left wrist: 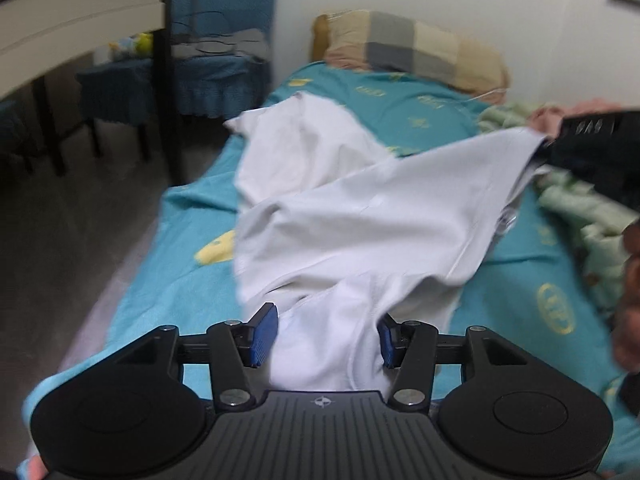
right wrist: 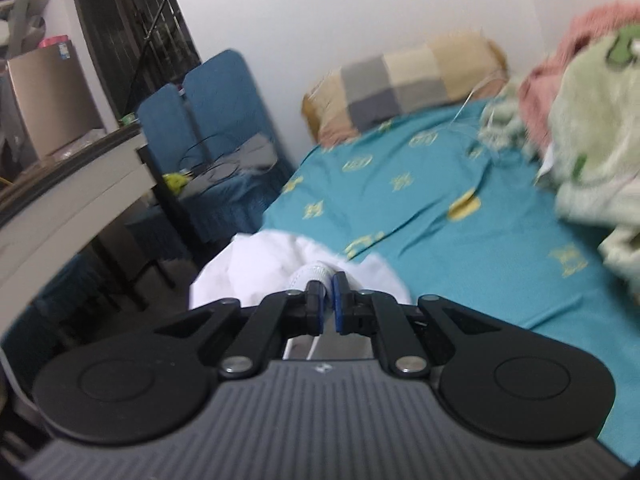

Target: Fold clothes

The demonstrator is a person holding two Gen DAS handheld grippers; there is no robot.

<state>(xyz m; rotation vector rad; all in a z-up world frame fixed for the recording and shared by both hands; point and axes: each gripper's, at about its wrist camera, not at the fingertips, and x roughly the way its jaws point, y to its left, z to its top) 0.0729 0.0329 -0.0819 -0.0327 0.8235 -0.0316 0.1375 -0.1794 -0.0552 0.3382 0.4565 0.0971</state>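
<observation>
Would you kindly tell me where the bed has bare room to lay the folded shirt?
Bare teal sheet lies between the checked pillow and the white shirt, left of the green blanket. The blanket side is crowded.

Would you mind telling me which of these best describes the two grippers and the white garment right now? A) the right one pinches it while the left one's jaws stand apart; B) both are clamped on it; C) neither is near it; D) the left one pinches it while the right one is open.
A: the right gripper has its blue pads closed on a bunch of the white garment, while the left gripper has its pads spread with cloth lying loosely between them.
</observation>
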